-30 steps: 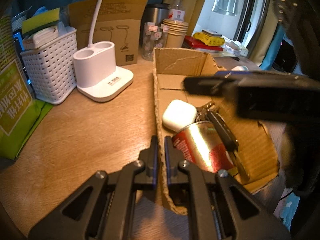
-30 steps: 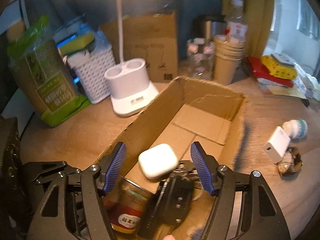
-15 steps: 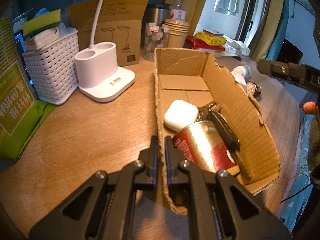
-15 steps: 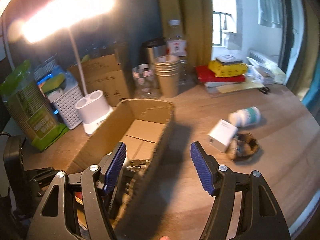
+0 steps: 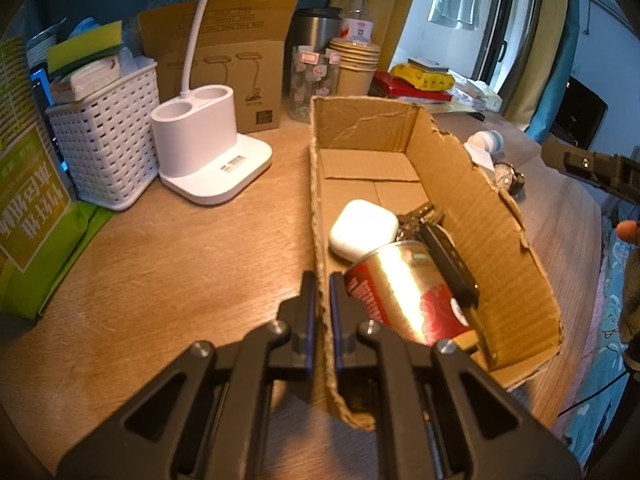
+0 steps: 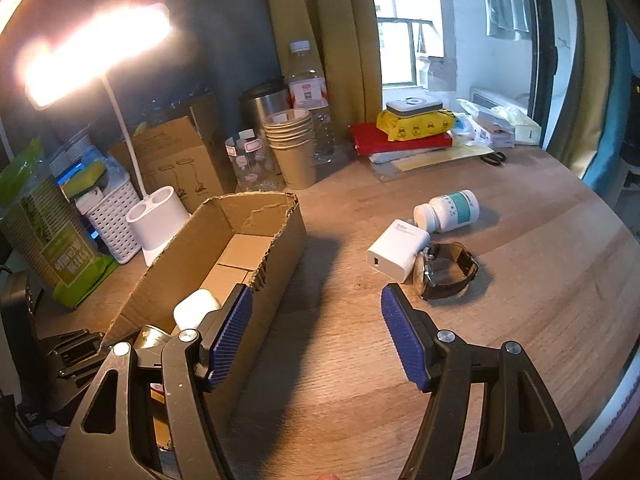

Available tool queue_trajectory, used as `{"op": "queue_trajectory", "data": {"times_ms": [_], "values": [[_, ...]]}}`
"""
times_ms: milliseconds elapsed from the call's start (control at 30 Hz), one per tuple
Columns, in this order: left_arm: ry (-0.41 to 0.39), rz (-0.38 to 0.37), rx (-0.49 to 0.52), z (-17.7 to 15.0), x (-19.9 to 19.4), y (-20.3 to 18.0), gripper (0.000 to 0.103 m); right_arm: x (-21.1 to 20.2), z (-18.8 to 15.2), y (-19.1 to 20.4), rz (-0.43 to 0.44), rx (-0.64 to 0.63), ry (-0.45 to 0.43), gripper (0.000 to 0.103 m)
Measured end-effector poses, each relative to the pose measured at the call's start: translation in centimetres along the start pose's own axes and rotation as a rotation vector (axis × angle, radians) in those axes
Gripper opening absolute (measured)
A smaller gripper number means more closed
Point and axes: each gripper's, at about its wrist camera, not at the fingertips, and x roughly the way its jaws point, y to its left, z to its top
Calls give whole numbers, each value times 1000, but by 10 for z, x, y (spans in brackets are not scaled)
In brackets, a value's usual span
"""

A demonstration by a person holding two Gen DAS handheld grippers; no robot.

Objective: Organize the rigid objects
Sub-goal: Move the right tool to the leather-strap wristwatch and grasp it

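Cardboard box (image 5: 472, 200) wall pinched by left gripper (image 5: 323, 280) to steady it; right gripper (image 6: 316, 328) wide open, empty, facing charger (image 6: 396, 250).

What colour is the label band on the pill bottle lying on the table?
Teal-green on a white pill bottle; clearest in the right wrist view.

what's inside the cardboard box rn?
Inside the cardboard box: white earbud case, red-and-silver can on its side, black key fob with keys. Far half is bare. The near corner, behind the left claw, is hidden.
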Motion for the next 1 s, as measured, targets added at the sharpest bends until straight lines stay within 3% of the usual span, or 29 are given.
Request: {"op": "queue_trajectory", "data": {"times_ms": [367, 1000], "values": [[0, 0, 0, 0, 0, -1, 8, 3, 0, -8, -22, 17, 1, 70], [0, 1, -1, 0, 0, -1, 8, 22, -2, -46, -154, 33, 10, 70]]}}
